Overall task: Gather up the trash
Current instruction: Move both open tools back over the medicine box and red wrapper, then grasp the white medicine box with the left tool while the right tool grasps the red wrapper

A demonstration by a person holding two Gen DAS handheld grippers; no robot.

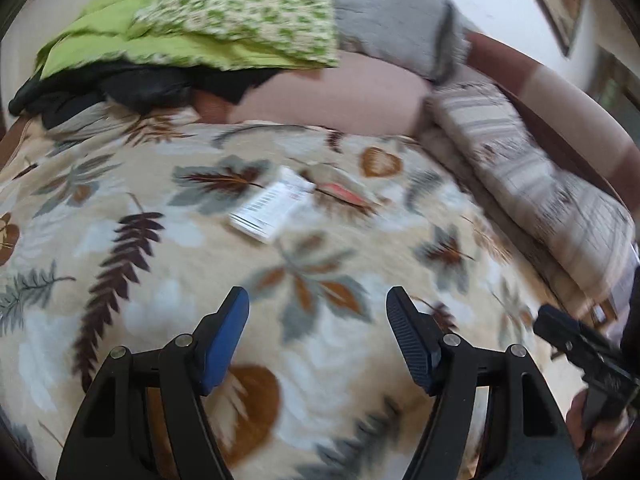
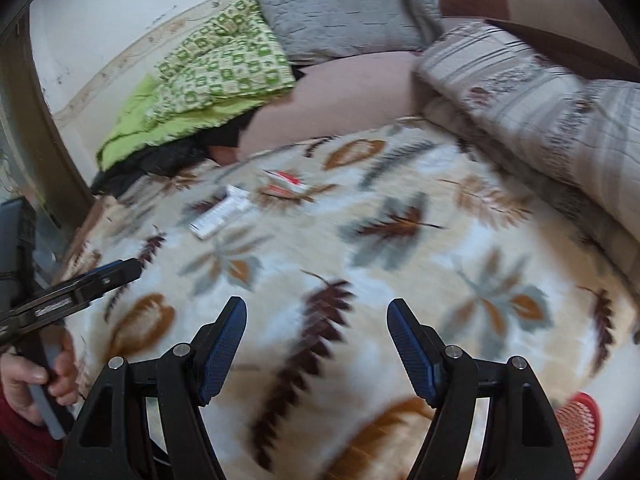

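Observation:
A white printed carton (image 1: pixel 272 206) lies flat on the leaf-patterned blanket (image 1: pixel 120 300), and a torn red and white wrapper (image 1: pixel 340 190) lies just right of it. Both show in the right wrist view too: the carton (image 2: pixel 222 212) and the wrapper (image 2: pixel 286 184). My left gripper (image 1: pixel 318 312) is open and empty, hovering over the blanket short of the carton. My right gripper (image 2: pixel 316 316) is open and empty, further back and to the right of the trash. The views are motion-blurred.
Pillows and bedding line the far side: a green patterned pillow (image 2: pixel 224 64), a grey cushion (image 2: pixel 340 12), a pink bolster (image 2: pixel 340 100), a striped pillow (image 2: pixel 540 96). A red mesh basket (image 2: pixel 578 428) sits at the bed's near right.

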